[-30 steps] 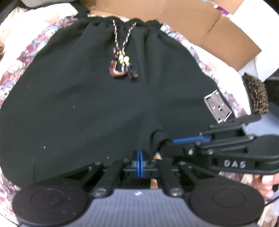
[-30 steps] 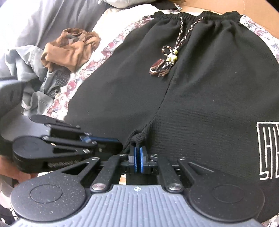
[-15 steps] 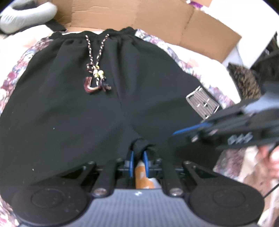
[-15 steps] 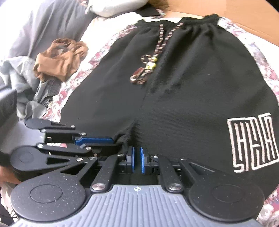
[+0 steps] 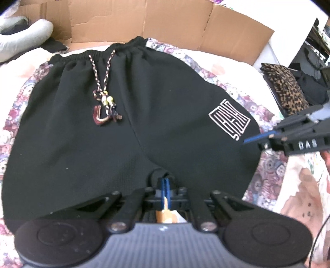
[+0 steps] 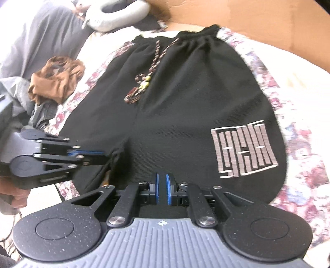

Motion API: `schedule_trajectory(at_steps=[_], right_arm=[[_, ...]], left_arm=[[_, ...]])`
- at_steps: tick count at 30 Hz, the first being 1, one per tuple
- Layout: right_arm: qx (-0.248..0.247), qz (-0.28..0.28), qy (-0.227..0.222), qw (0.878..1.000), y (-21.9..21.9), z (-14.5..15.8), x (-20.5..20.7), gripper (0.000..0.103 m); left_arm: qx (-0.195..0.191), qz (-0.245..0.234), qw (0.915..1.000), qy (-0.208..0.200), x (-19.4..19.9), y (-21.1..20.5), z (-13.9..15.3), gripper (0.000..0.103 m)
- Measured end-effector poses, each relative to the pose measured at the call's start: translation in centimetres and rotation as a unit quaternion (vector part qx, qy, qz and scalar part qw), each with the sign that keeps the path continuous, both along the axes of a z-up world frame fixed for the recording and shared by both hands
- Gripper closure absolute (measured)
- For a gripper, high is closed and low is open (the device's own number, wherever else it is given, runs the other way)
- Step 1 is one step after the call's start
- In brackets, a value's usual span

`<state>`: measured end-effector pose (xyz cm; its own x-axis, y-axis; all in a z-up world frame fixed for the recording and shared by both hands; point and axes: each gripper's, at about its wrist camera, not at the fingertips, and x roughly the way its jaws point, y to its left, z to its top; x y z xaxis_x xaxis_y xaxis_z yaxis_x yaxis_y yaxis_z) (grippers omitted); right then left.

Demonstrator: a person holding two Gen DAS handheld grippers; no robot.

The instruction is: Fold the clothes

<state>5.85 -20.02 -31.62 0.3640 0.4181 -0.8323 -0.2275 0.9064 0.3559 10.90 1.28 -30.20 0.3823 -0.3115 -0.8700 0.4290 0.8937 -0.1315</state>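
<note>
The black shorts (image 5: 127, 132) lie flat on the floral bedspread (image 5: 292, 193), waistband at twelve o'clock. The left gripper (image 5: 165, 185) is clamped on the crotch seam; the right gripper (image 6: 163, 190), nearly closed, grips nothing visible. Fold evenly, aligning legs. No containers visible

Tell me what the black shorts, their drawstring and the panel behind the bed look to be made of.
Black shorts: probably a matte knit or mesh fabric; a fine ribbed texture shows and there is no shine. Drawstring: braided cord in dark and pale strands, with yellowish beads, possibly wood or plastic, and frayed tassel ends. Panel: brown corrugated cardboard, judging by its dull surface and fold creases.
</note>
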Motion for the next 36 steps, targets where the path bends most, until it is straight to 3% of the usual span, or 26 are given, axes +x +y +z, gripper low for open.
schedule_trajectory(at_steps=[3, 5, 7, 12, 15, 22, 36], right_arm=[[-0.004, -0.014, -0.009, 1.0, -1.5, 1.4, -0.4, 0.089], [-0.008, -0.025, -0.02, 0.999, -2.5, 2.5, -0.7, 0.063], [-0.009, -0.035, -0.033, 0.999, -3.4, 3.7, -1.0, 0.058], [-0.004, -0.062, -0.053, 0.997, -5.6, 6.5, -1.5, 0.057], [-0.001, -0.072, -0.06, 0.996, -6.7, 7.8, -1.7, 0.055], [-0.001, -0.091, -0.075, 0.993, -9.3, 11.0, -2.4, 0.053], [-0.026, -0.176, -0.084, 0.98, -16.3, 17.6, -2.5, 0.053]], left_arm=[[0.014, -0.007, 0.9998, -0.01, -0.8, 0.1, 1.7, 0.099], [0.018, 0.0, 0.9998, -0.011, -1.3, 0.7, 3.0, 0.097], [0.019, 0.011, 0.9997, -0.012, -1.7, 1.6, 4.6, 0.091], [0.041, 0.038, 0.9981, -0.025, -3.1, 4.0, 9.0, 0.082], [0.056, 0.057, 0.9961, -0.038, -3.6, 5.5, 11.6, 0.069], [0.077, 0.099, 0.9903, -0.059, -4.4, 8.8, 16.7, 0.067], [0.048, 0.16, 0.9826, -0.082, -2.4, 14.0, 20.1, 0.065]])
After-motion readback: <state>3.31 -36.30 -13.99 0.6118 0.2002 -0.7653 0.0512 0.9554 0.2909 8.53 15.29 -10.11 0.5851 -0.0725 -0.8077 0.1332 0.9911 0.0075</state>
